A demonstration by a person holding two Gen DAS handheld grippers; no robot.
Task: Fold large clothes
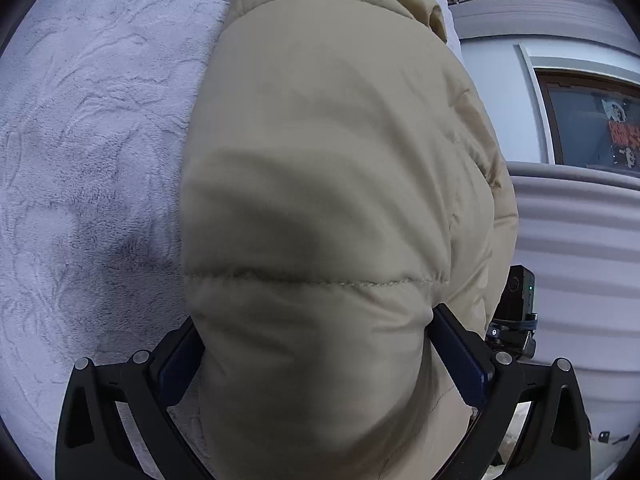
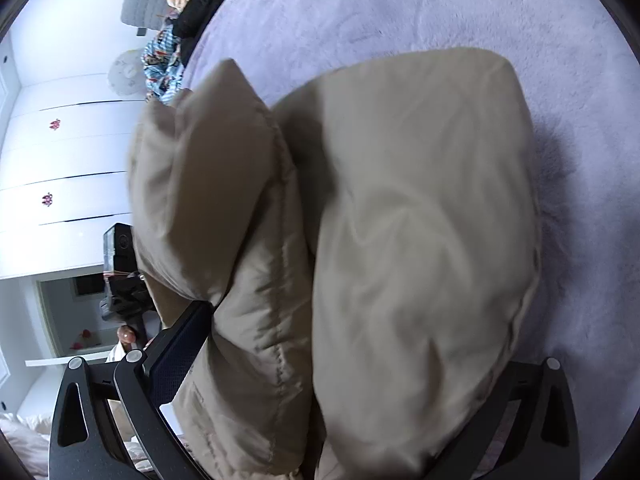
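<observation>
Item: beige padded jacket (image 1: 328, 184), quilted, one stitched seam running across its lower half in the left wrist view. It fills the centre of that frame from top to bottom, lying over a pale lilac fleece blanket (image 1: 88, 152) that takes up the left side.

Left gripper (image 1: 320, 360): both dark pads press into the jacket's bulk at lower centre, the fabric pinched in between them (a firm hold).

Right gripper (image 2: 320, 364): jaws spread wide; folded jacket (image 2: 400, 220) bulges between them. The left pad touches the fabric at lower left; the right finger is mostly hidden under the cloth, so a grip cannot be told.

In the right wrist view the jacket shows two thick folds, centre frame, on the same blanket (image 2: 440, 12).

Also seen: pile of mixed clothes (image 2: 180, 20), upper left; white drawers (image 2: 60, 152), left edge.
</observation>
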